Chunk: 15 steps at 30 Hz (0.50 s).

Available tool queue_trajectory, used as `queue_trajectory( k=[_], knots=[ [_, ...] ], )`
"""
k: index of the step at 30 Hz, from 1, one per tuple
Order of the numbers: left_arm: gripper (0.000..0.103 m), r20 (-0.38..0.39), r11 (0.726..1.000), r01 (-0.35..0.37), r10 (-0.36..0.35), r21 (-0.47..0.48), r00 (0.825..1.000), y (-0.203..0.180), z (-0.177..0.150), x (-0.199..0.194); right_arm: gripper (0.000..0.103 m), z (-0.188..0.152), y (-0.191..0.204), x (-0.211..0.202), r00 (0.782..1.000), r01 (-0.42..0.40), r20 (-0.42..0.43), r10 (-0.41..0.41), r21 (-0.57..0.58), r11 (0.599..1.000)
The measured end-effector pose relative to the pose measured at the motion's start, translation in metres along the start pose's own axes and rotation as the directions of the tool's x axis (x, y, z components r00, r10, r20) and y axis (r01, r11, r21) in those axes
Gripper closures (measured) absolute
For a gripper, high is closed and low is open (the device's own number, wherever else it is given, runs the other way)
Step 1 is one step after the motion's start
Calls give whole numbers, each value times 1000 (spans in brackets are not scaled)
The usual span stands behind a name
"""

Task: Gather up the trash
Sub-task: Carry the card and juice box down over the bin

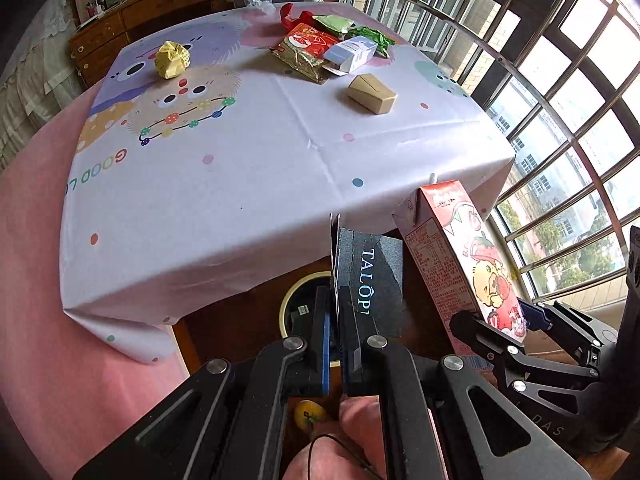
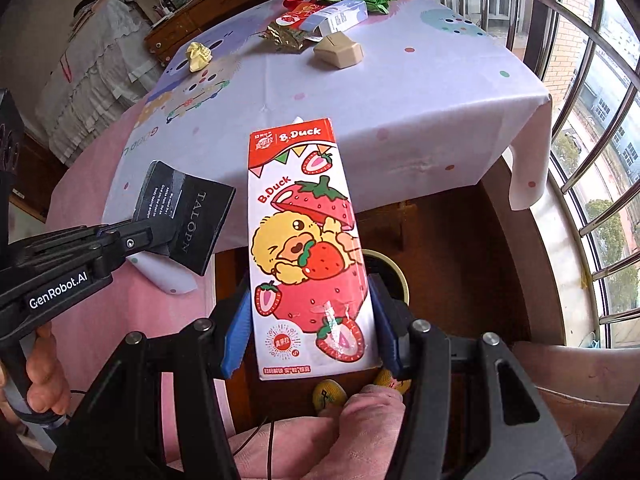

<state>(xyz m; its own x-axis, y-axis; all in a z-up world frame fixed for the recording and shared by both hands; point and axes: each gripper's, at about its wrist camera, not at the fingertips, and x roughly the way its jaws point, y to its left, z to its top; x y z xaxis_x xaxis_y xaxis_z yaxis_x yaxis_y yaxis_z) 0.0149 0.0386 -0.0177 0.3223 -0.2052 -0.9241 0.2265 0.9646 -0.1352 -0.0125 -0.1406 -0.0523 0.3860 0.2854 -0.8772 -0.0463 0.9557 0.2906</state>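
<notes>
Right wrist view showed the right gripper (image 2: 310,336) clamped on the strawberry carton (image 2: 306,248), long axis running away from the fingers, the bin (image 2: 394,276) directly below and behind it, while the left gripper (image 2: 136,240) pinched the black card (image 2: 188,226) just beside, off the table edge (image 2: 400,184).

Black card (image 2: 184,224) left of carton (image 2: 308,248) — bin (image 1: 298,304) below, table (image 1: 240,184) behind.

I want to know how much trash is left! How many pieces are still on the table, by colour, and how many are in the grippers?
Yellow paper ball: 1
Tan box: 1
Blue-white box: 1
Red-gold wrappers: 2
Green wrappers: 2
Held: black box, strawberry carton: 2
Total: 9
</notes>
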Motion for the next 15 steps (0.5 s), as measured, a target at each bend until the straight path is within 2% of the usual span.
queue_trajectory(
  k=[3, 8, 15],
  knots=[
    [99, -61, 1000, -13, 13, 3, 998, -9, -21, 37, 53, -8, -15, 37, 998, 10, -57, -10, -10, 1000],
    [99, -158, 998, -41, 33, -51, 987, -6, -52, 117, 53, -31, -49, 115, 988, 22, -154, -21, 5, 1000],
    [99, -223, 992, -54, 27, -117, 975, 11, -71, 210, 53, -66, -76, 208, 973, 39, -226, -40, -9, 999]
  ],
)
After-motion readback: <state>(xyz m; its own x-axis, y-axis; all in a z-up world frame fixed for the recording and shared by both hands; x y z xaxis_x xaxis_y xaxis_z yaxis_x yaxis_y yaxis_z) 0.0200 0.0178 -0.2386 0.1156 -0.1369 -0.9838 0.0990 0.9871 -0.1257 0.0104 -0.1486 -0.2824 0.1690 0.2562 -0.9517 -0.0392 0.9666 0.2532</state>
